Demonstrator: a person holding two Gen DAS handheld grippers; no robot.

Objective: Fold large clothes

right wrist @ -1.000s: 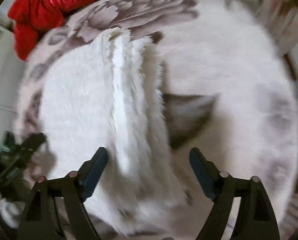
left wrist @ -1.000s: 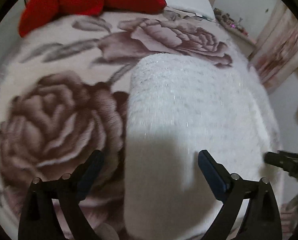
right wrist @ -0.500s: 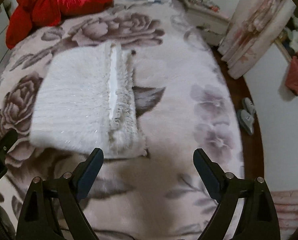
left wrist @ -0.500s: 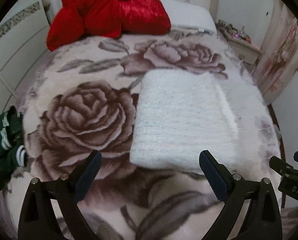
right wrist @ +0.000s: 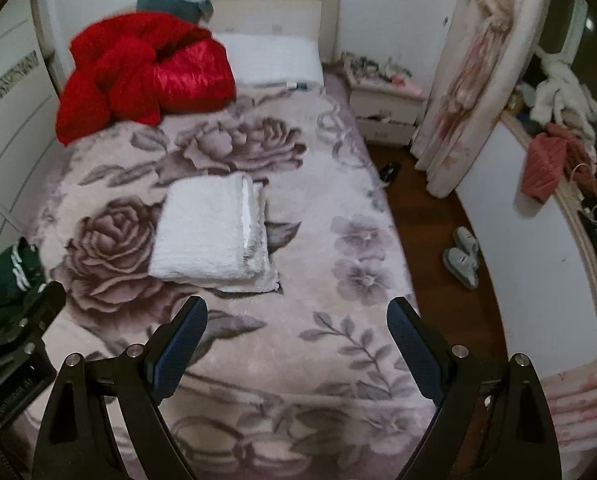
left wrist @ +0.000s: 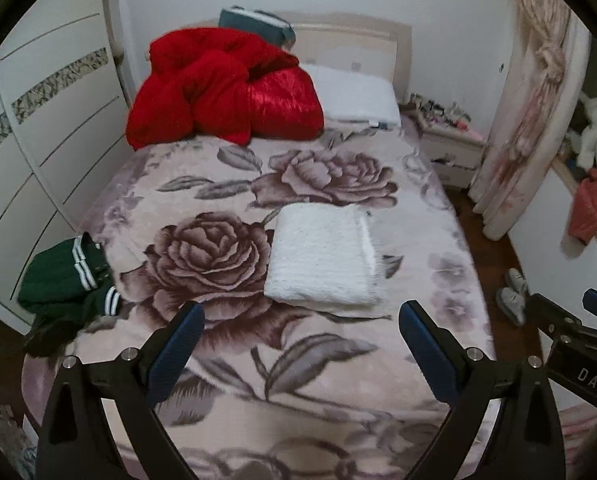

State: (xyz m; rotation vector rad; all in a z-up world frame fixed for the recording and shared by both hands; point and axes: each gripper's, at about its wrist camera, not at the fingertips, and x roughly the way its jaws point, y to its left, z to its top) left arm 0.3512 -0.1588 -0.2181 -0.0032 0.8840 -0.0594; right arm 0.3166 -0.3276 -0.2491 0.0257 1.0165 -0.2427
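A white fluffy garment (left wrist: 323,255) lies folded in a neat rectangle in the middle of the bed (left wrist: 226,364), on the rose-patterned blanket. It also shows in the right wrist view (right wrist: 210,236), with layered edges on its right side. My left gripper (left wrist: 300,340) is open and empty, held well above and in front of the garment. My right gripper (right wrist: 297,336) is open and empty, also high above the near part of the bed. The right gripper's body shows at the right edge of the left wrist view (left wrist: 570,332).
A red quilt (left wrist: 218,88) and a white pillow (left wrist: 354,96) lie at the bed's head. A green garment with white stripes (left wrist: 66,280) hangs at the left bed edge by the wardrobe (left wrist: 38,120). Slippers (right wrist: 462,256) lie on the wooden floor at right, near a curtain (right wrist: 470,80).
Both grippers have pulled back and up from the folded white garment, which now looks small and far. The garment stays folded on the bed. Both stay open.
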